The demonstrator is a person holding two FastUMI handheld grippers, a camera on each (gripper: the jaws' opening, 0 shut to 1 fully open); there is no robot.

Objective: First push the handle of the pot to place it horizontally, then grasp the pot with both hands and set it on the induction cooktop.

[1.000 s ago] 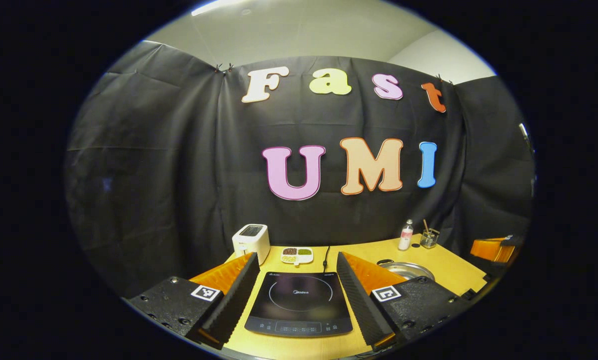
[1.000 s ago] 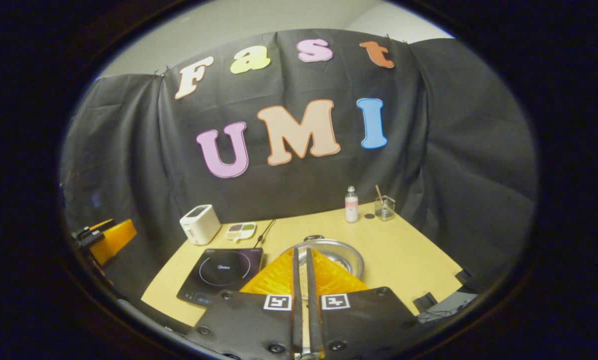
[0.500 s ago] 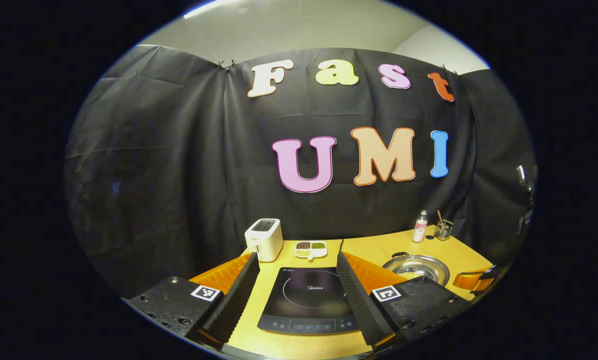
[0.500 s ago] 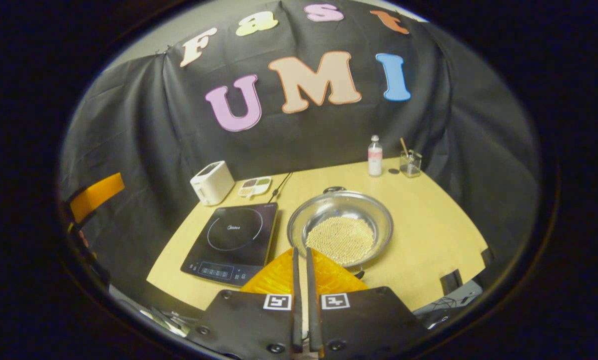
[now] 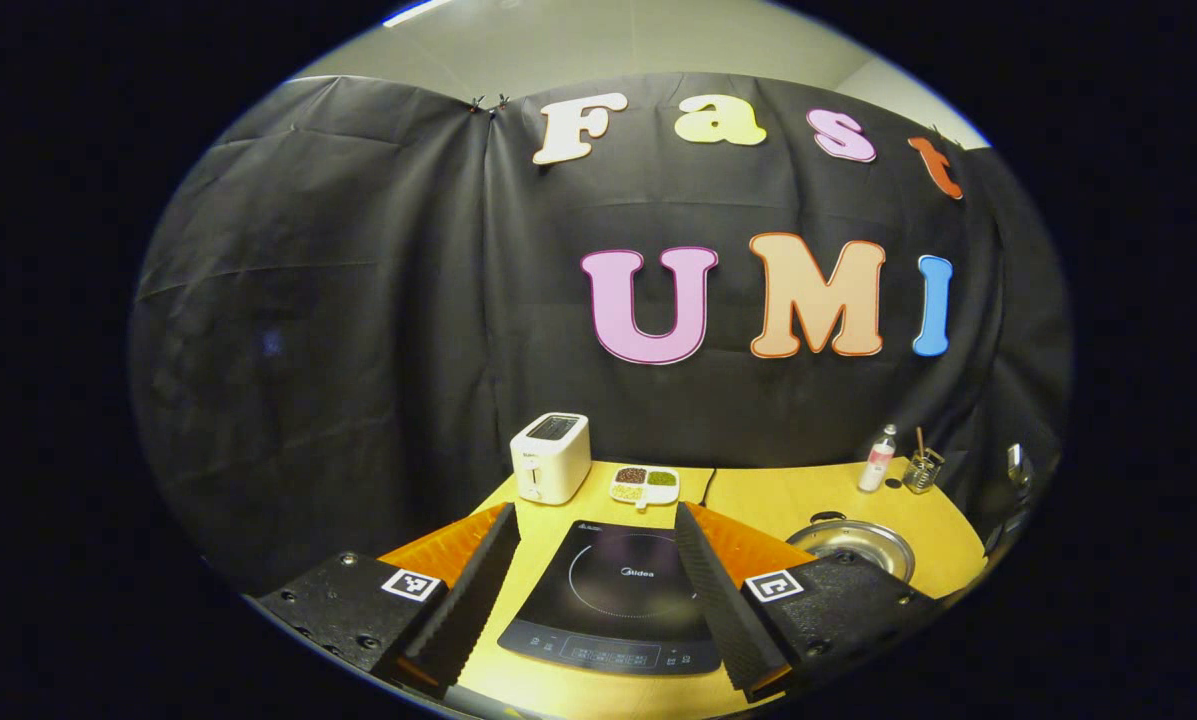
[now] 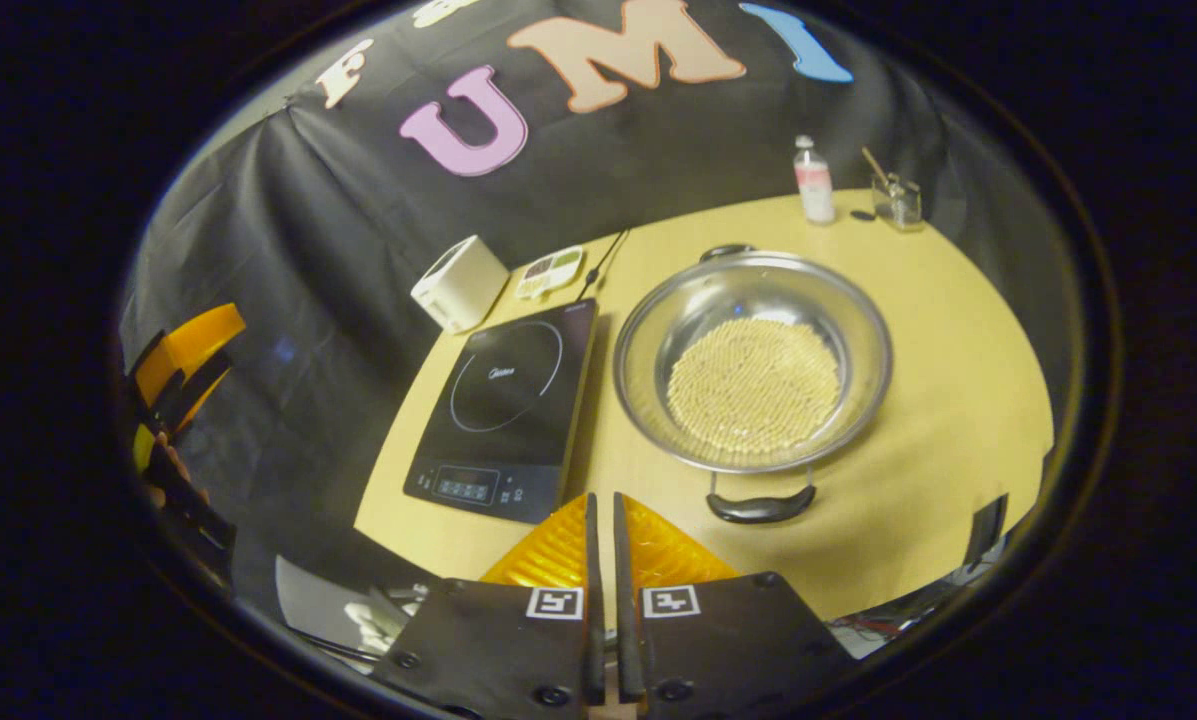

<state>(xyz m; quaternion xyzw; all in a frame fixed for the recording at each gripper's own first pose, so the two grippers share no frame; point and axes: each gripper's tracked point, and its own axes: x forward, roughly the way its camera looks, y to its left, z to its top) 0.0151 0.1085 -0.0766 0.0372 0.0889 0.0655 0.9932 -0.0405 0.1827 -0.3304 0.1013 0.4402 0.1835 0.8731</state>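
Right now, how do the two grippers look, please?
The left gripper has ridged, wedge-shaped fingers on black bolted mounts, each with a square black-and-white marker. The right gripper has the same black mounts and markers.

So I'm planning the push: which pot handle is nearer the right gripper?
The black near handle, on the pot's side facing the right gripper.

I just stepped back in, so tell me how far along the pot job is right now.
Barely started. The pot sits on the table beside the cooktop, which is bare. The right gripper is shut, above the table's near edge, short of the pot's near handle. The left gripper is open, facing the cooktop. Left: pushing the handle, the two-handed grasp, and moving the pot onto the cooktop.
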